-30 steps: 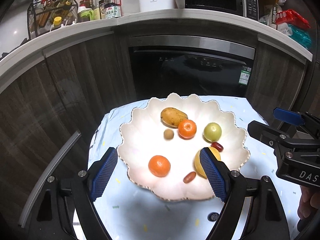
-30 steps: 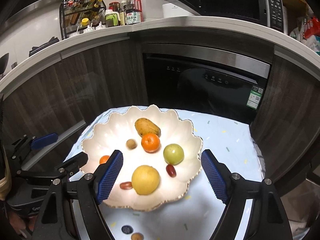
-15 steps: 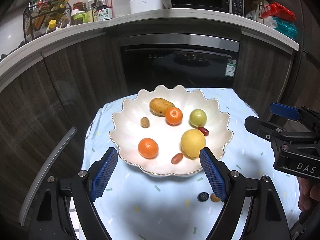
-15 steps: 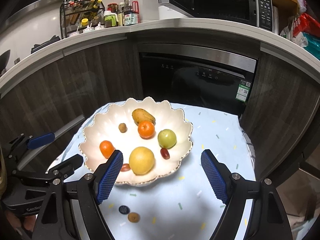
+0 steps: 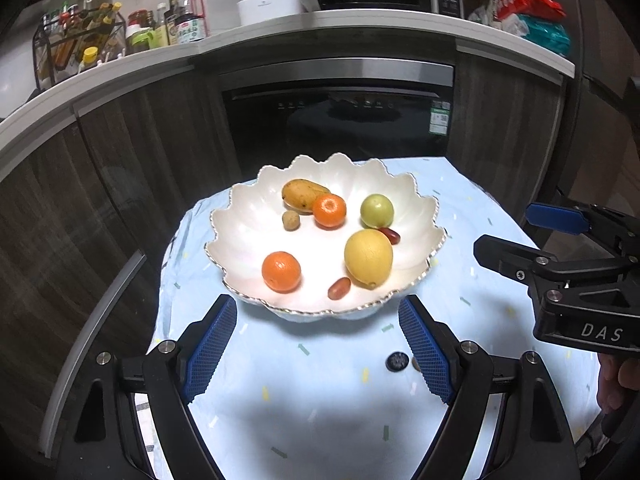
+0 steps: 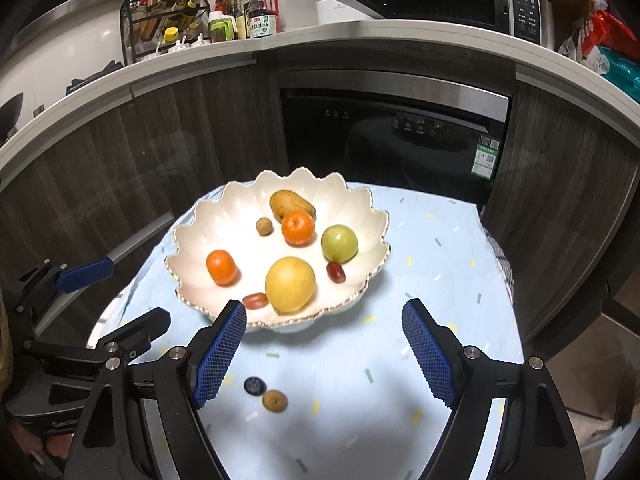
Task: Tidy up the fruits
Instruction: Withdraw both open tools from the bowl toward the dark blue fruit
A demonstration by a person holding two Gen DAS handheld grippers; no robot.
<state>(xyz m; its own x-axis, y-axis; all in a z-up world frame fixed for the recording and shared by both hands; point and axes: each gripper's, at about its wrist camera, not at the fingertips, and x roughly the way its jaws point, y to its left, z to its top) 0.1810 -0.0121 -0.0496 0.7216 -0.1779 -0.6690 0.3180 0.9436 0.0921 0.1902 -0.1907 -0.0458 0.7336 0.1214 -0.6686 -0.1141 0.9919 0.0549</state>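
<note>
- Left wrist view: the left gripper (image 5: 318, 344) hangs with its blue pads spread wide and empty, just short of the near rim of a white scalloped bowl (image 5: 240, 216) on a pale blue tablecloth (image 5: 320, 412).
- In the bowl, a mango (image 5: 301, 194) lies at the far side, its long axis running left-right, touching a tangerine (image 5: 329, 211); a yellow citrus (image 5: 368, 257) stands with its long axis toward the camera; a second tangerine (image 5: 281, 271) sits apart at left.
- A dark berry (image 5: 397, 361) lies on the cloth outside the bowl; the small fruit beside it is mostly hidden behind the gripper's right pad.
- The right gripper (image 5: 520, 236) enters from the right, fingers parted, its body cut off by the frame.
- Right wrist view: the right gripper (image 6: 324, 354) is likewise spread and holding nothing, before the bowl (image 6: 192, 236).
- On the cloth near its left pad, the dark berry (image 6: 255, 385) and a small brown fruit (image 6: 274, 400) lie close together.
- A red grape (image 6: 255, 300) is partly covered by that pad; a green fruit (image 6: 339, 243) rests by another grape (image 6: 336, 272).
- The left gripper (image 6: 116, 296) shows at left, jaws apart; a dark oven (image 6: 394, 140) stands behind.
</note>
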